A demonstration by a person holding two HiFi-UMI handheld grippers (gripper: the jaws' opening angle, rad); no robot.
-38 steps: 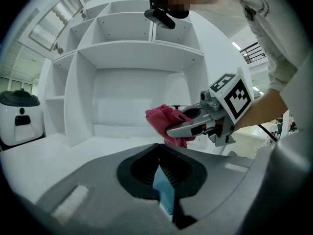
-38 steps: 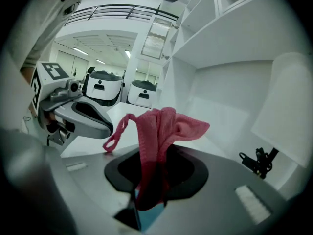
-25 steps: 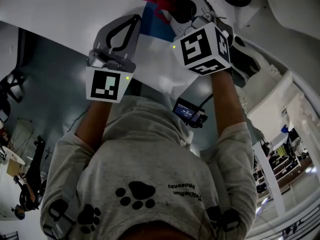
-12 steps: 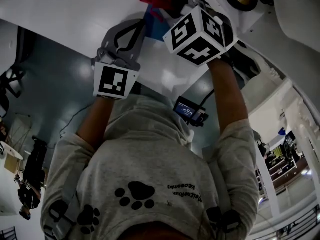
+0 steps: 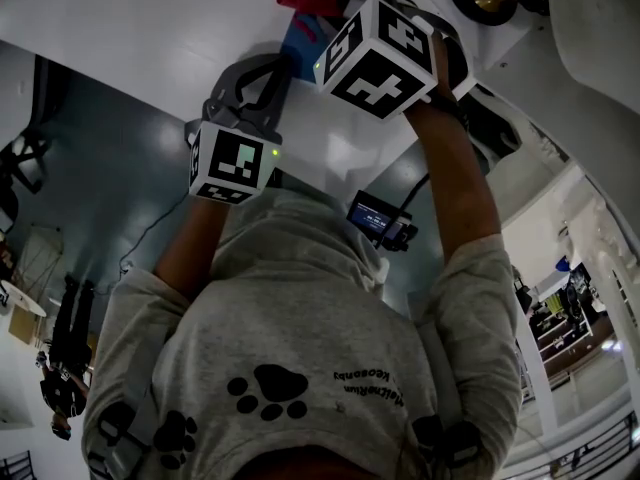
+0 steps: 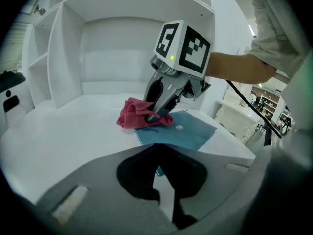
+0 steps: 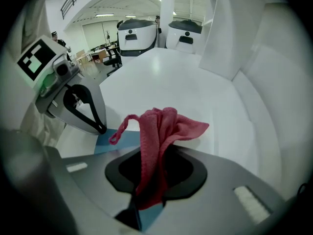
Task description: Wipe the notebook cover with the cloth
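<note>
1. Since a second ago, my right hand-held gripper (image 7: pixel 146 204) has swung left and up in the head view. Its marker cube (image 5: pixel 378 56) now sits closer to the left cube (image 5: pixel 232 163). My left hand-held gripper (image 6: pixel 166 207) has edged slightly right.
2. For writing, both cubes carry only black-and-white square markers. The line of print on my sweatshirt (image 5: pixel 300 298), beside the paw prints (image 5: pixel 265 390), is upside down and too small for me to read.
3. My left hand-held gripper has its jaws drawn together. In the right gripper view, its tips are set down on the near edge of the notebook (image 6: pixel 181 133).
4. The notebook has a plain blue cover and lies flat on the white surface (image 6: pixel 73 141), in front of the white shelf unit (image 6: pixel 112 43). A small pale speck (image 6: pixel 179 128) sits on the cover.
5. My right hand-held gripper is clamped on the red cloth (image 7: pixel 156 131), which is pinched between its jaws. The bunched cloth spills out ahead of the tips. It touches the notebook's far corner and lies partly over the bare surface.
</note>
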